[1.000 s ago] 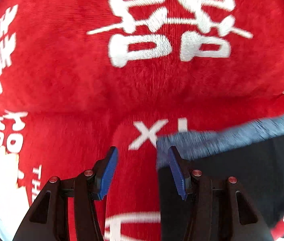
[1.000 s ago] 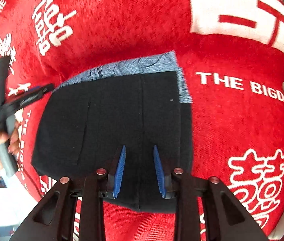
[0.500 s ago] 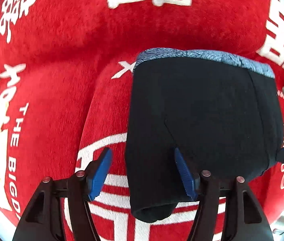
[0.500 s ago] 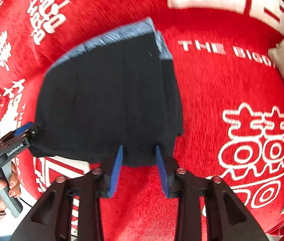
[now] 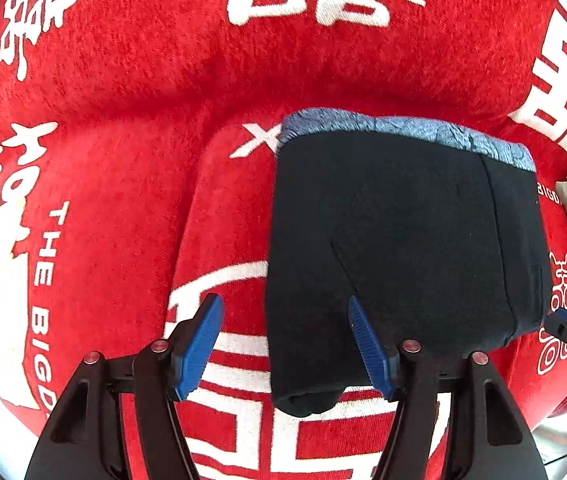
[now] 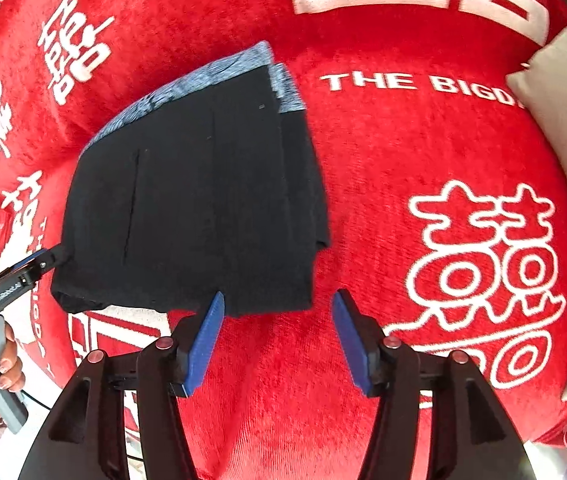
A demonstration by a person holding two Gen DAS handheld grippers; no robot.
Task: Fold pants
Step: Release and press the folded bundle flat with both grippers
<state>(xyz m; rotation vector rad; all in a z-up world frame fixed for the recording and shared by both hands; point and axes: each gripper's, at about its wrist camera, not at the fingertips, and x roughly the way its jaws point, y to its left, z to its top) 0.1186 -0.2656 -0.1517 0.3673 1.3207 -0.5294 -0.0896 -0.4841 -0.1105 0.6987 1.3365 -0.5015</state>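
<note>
2 grippers, left gripper (image 5: 285, 346) loose, right gripper (image 6: 277, 342) opening, hold nothing; we see the folded black cloth pants (image 6: 191, 204) at 11 o'clock.

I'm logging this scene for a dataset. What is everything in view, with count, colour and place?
pants: one, black with a blue-grey waistband, folded, lying on the cloth
cloth: one, red with white characters and lettering, covering the surface
pillow: one, white, at the cloth's right edge
left gripper: black with blue fingers, jaws apart over the pants' near edge
right gripper: black with blue fingers, jaws opening, nothing between them
hand: one, holding the left gripper's handle
</note>
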